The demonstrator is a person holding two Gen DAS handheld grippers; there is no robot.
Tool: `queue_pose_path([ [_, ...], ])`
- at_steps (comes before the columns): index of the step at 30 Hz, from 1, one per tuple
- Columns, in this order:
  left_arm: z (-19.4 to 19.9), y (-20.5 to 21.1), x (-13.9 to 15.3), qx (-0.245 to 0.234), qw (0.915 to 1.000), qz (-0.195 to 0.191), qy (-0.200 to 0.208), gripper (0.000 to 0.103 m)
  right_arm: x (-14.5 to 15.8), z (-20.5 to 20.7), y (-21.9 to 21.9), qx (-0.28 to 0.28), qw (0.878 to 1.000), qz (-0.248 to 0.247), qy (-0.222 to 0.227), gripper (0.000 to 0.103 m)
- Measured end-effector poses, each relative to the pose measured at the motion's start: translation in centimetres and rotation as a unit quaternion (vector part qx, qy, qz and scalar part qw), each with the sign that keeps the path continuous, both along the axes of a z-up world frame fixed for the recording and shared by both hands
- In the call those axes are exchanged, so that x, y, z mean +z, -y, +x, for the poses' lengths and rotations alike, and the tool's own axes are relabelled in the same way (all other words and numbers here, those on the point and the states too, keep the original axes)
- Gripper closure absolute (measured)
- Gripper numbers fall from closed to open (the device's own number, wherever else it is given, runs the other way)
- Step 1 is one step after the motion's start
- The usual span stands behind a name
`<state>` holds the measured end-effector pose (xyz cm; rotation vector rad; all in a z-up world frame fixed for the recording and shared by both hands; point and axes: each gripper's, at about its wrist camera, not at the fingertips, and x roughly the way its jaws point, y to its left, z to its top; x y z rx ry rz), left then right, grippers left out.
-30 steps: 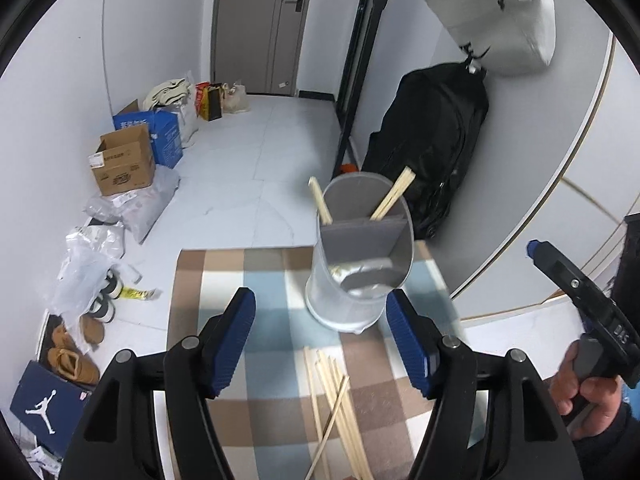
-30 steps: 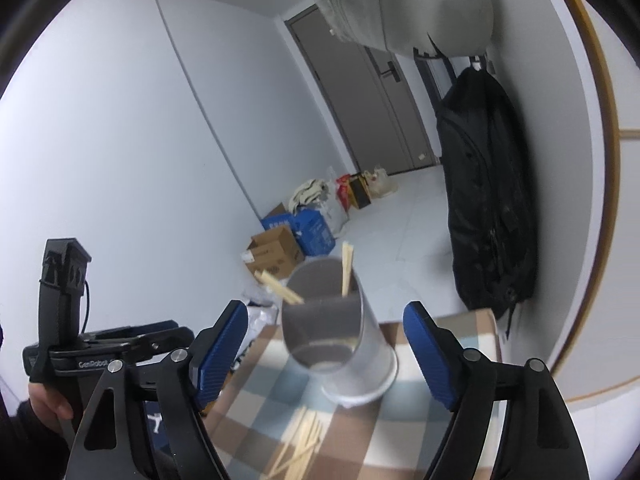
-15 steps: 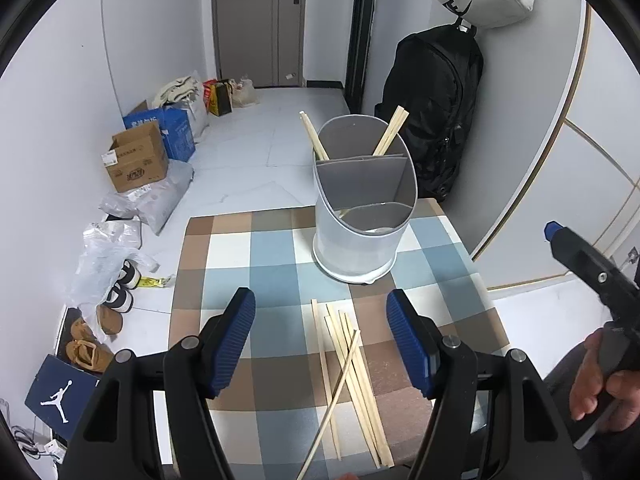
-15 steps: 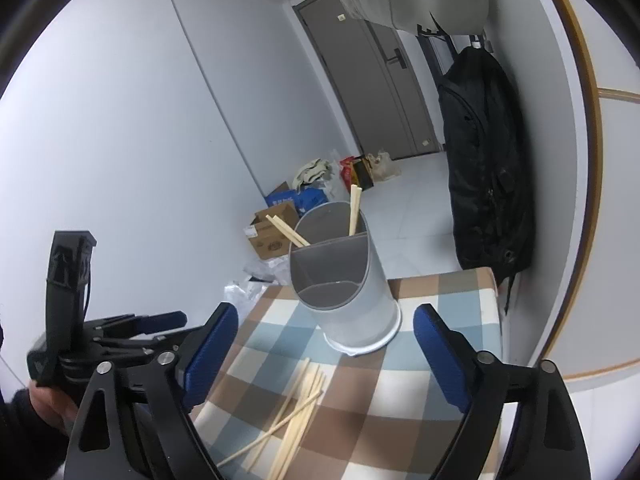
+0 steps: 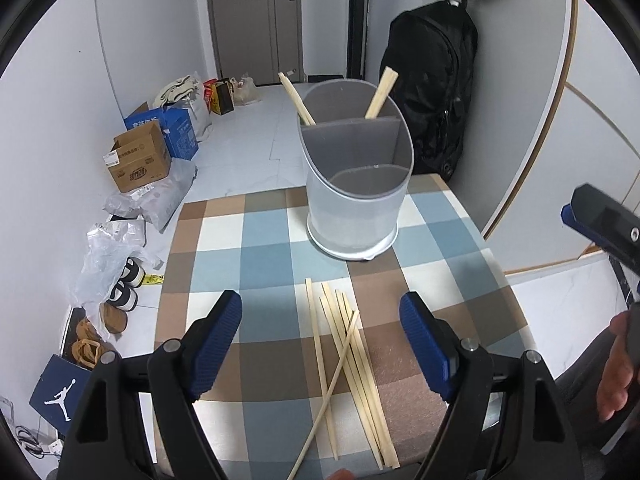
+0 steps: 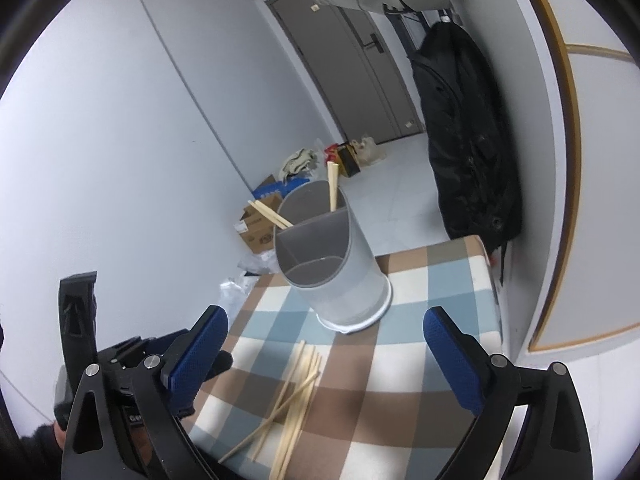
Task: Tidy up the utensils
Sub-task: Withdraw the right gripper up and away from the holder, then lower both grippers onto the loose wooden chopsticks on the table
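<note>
Both grippers over checked cloth [image 5: 256,248], nothing gripped. Left gripper [image 5: 321,334]: jaws opening, loose chopsticks [image 5: 352,356] flat on cloth between and below fingers. Right gripper [image 6: 326,346]: jaws opening, same chopsticks [image 6: 298,384] beneath. Grey holder [image 5: 356,184] upright beyond fingertips, two chopsticks in far compartment.

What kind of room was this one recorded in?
Probably a home entryway or hallway: a closed door, shoes and cardboard boxes on the floor, a black backpack hanging on the wall.
</note>
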<state>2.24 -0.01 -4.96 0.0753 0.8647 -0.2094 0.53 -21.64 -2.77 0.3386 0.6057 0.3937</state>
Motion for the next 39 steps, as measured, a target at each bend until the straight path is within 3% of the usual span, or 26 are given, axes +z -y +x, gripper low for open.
queue_pose_path([
  [8,0.7,0.8,-2.6,-0.016,0.9992,0.03,-0.022,0.025,-0.8,0.7,-0.4,0.001,1.0,-0.02,-0.016,0.004],
  [22,3.3,2.4,-6.8,-0.031,0.9909,0.055,-0.119,0.026,-1.4,1.6,0.2,-0.02,0.999,-0.013,-0.031,0.004],
  [27,4.4,3.9,-7.5,-0.039,0.9876,0.072,-0.134,0.026,-1.7,2.2,1.3,-0.033,0.998,0.02,-0.047,0.004],
  [30,4.5,4.9,-8.1,-0.047,0.984,0.093,-0.145,0.035,-1.8,2.5,1.5,-0.035,0.998,0.025,-0.049,0.005],
  [32,4.6,5.0,-8.6,-0.044,0.9814,0.106,-0.154,0.048,-1.8,2.6,1.6,-0.033,0.998,0.028,-0.051,0.007],
  [34,4.6,4.8,-8.5,-0.04,0.9821,0.096,-0.157,0.055,-1.9,2.6,1.6,-0.031,0.998,0.029,-0.053,0.009],
  [36,4.4,4.7,-8.3,-0.034,0.9823,0.087,-0.162,0.068,-2.0,2.6,1.6,-0.028,0.998,0.03,-0.056,0.012],
  [38,4.3,4.8,-8.1,-0.037,0.9826,0.082,-0.163,0.09,-2.1,2.7,1.7,-0.027,0.997,0.03,-0.059,0.014],
  [39,4.1,5.0,-8.0,-0.041,0.9824,0.084,-0.162,0.093,-2.1,2.7,1.7,-0.026,0.997,0.03,-0.06,0.016],
])
